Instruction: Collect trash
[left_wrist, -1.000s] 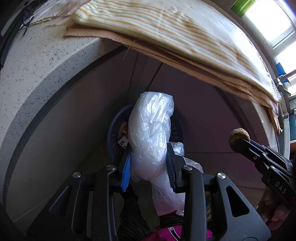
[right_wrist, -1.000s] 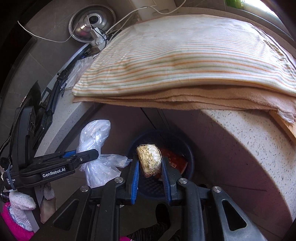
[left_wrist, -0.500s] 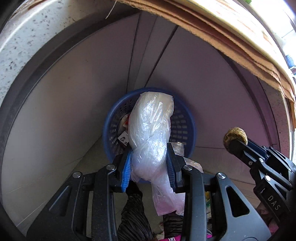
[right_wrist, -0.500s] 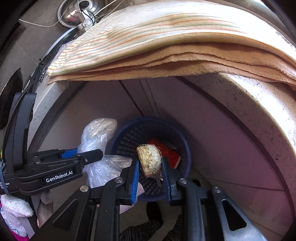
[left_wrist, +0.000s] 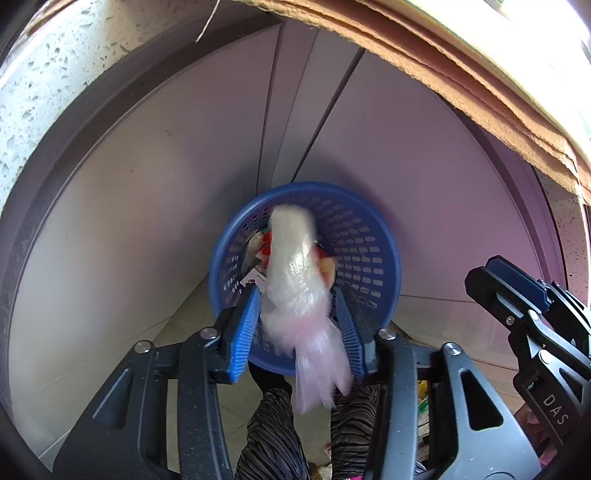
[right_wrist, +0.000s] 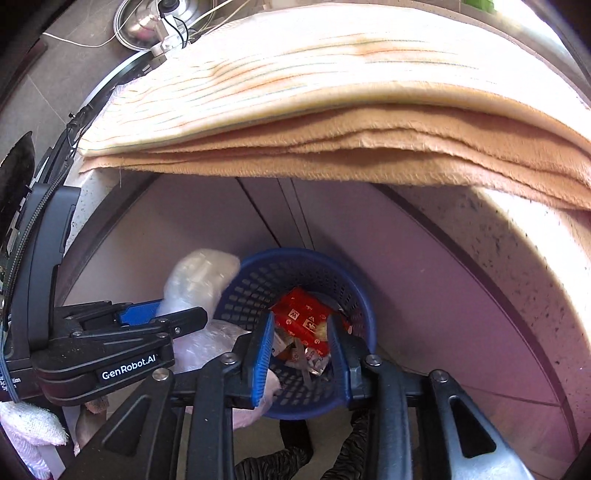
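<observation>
Your left gripper (left_wrist: 297, 325) stands with its blue pads spread, and the crumpled clear plastic bag (left_wrist: 295, 280) sits blurred between them, touching neither pad that can be seen. Your right gripper (right_wrist: 299, 350) is likewise parted, with nothing between its pads. Just beyond both sets of fingers stands the round blue perforated basket (right_wrist: 354, 291) on the floor, against the pale cabinet doors (left_wrist: 369, 147). Inside it lies a red printed wrapper (right_wrist: 303, 317) among other scraps of packaging. From the right wrist view, the plastic bag (right_wrist: 199, 280) hangs at the basket's left rim. Above, folded tan and striped cloths (right_wrist: 332, 110) overhang the speckled stone counter (right_wrist: 517, 240).
</observation>
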